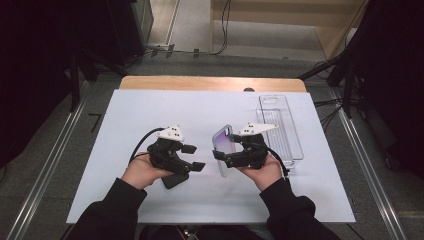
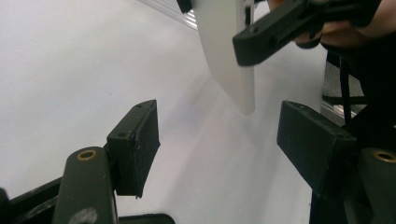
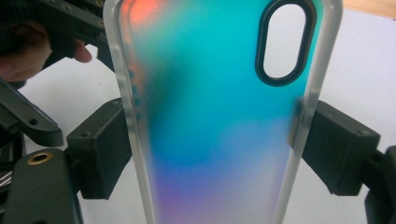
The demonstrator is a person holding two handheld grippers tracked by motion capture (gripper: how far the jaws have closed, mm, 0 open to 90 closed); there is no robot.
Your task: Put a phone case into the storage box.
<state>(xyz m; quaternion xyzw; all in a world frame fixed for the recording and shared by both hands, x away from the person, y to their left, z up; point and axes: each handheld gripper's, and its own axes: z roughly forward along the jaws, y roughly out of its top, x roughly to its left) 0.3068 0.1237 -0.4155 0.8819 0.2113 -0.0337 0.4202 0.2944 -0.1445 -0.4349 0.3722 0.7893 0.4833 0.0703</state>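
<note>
We see a table (image 1: 150,107) covered by a white sheet, its wooden edge showing along the far side. On the sheet at the far right lies a clear plastic tray (image 1: 280,125), long and narrow, well apart from the left gripper and just beside the right one.

Our left gripper (image 1: 194,157) hangs low over the sheet in front of the left hand (image 1: 142,172), pointing toward the right one. Its jaws stand apart with nothing between them; in the left gripper view the bare white sheet shows in the gap between the two black pads (image 2: 135,144).

Our right gripper (image 1: 222,154), held in the right hand (image 1: 262,172), is clamped on a phone case (image 1: 225,149). The case stands nearly upright on its long axis above the sheet, between the two grippers and near the middle of the table. In the right gripper view the phone case (image 3: 219,116) is translucent with a frosted rim and an iridescent back running from orange through teal to violet, and the pads (image 3: 100,144) press on its two long edges. A black-rimmed oval camera cutout (image 3: 284,44) sits near its upper end. In the left gripper view the lower corner of the case hangs just above the sheet.
</note>
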